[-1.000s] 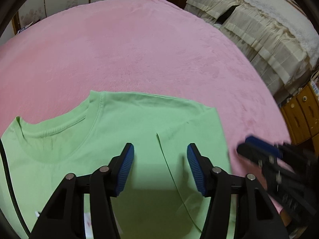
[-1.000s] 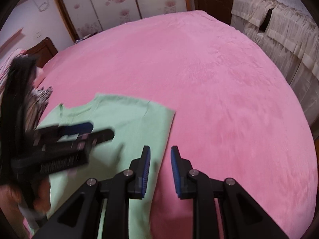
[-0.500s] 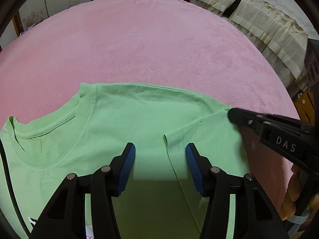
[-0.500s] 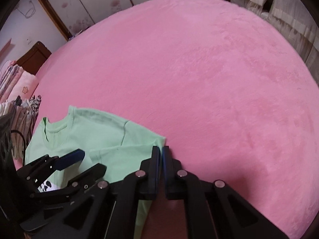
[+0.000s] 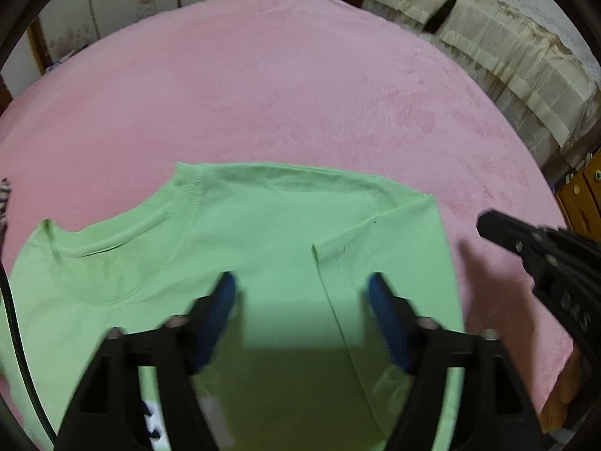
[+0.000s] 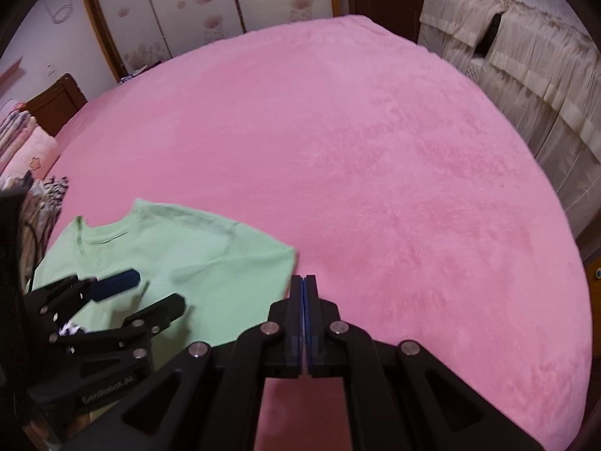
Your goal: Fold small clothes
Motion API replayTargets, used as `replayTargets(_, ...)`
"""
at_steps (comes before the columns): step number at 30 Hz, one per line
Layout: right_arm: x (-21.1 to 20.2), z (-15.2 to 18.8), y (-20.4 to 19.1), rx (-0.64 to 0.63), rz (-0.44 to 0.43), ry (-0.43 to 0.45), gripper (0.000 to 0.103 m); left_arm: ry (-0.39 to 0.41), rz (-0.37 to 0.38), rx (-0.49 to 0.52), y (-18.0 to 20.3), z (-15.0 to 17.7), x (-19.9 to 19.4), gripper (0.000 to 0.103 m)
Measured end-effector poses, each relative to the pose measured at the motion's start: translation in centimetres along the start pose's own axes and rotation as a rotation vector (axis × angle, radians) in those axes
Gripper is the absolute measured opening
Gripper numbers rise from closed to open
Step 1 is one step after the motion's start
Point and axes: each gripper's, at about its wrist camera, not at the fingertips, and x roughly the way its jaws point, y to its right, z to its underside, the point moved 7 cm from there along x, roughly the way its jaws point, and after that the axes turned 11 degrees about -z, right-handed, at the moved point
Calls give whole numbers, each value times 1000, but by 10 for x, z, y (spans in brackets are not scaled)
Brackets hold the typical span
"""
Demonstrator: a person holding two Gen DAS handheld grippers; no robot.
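We see a light green T-shirt (image 5: 263, 244) lying flat on the pink bed (image 5: 263, 75), lower centre of the left view. Our left tongs (image 5: 302, 293), jaws just widened, hover open above its folded sleeve; our right tongs (image 6: 304, 289) are closed on nothing, just beyond the shirt's edge.

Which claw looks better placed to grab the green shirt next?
Left, probably. The left claw hangs open over the green shirt, astride its folded sleeve; the right claw is shut, empty, beside it on the pink blanket.
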Motion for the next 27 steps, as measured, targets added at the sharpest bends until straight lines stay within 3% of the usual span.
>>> replayTargets(10, -82, 16, -62, -8, -64, 71, 1, 79, -29, -47, -26, 18, -95, 86)
replayTargets(15, -122, 24, -93, -49, -64, 108, 1, 131, -41, -67, -57, 35, -149, 101)
replayTargets(21, -161, 36, -119, -64, -60, 145, 4, 164, -45, -77, -73, 55, -196, 102)
replayTargets(27, -186, 49, -139, -89, -29, 167, 13, 190, -44, -77, -81, 76, -229, 102)
